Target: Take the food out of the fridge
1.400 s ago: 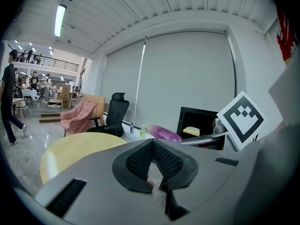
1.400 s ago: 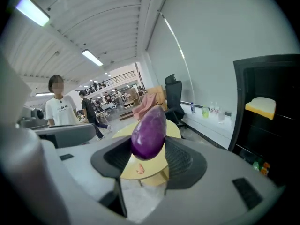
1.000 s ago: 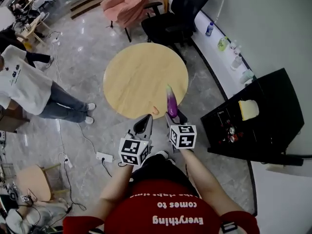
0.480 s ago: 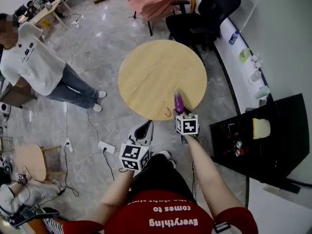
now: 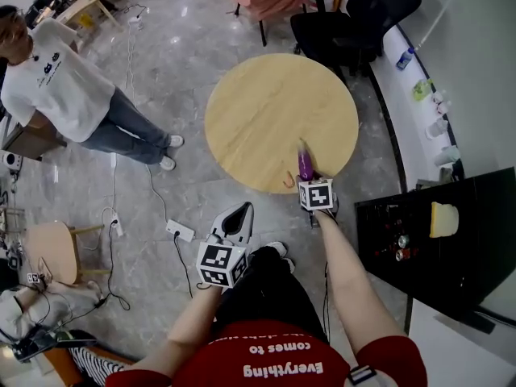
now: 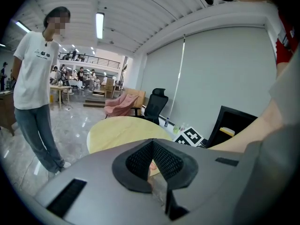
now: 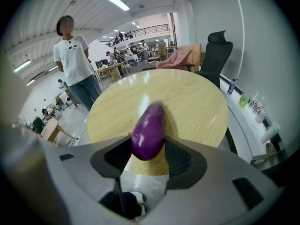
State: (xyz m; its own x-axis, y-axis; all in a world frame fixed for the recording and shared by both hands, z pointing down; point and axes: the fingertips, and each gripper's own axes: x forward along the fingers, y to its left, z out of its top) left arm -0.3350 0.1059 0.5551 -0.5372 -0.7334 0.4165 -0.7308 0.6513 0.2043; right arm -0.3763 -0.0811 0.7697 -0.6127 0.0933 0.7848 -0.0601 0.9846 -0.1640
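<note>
- The eggplant [image 7: 149, 129] is pinched between the fingers of the right gripper [image 7: 149, 150]. They hold it at its fat end, and the tip pokes out over the round desk [image 5: 258, 111], just inside the near edge.
- Our guess on handling: it's light, firm enough to take a squeeze, and the glossy skin is probably a bit slippery. We'd keep the grip across the thick part, since the tapered tip would likely slide out.
- The left gripper [image 6: 152, 162] has its fingers pressed together with nothing in them, and it hangs low by our legs.
- The black cabinet [image 5: 476, 216] on our right looks like the fridge, and it's well apart from the eggplant.
- A second ago both grippers sat side by side. Now the right arm is stretched well ahead toward the desk, while the left has barely budged.
</note>
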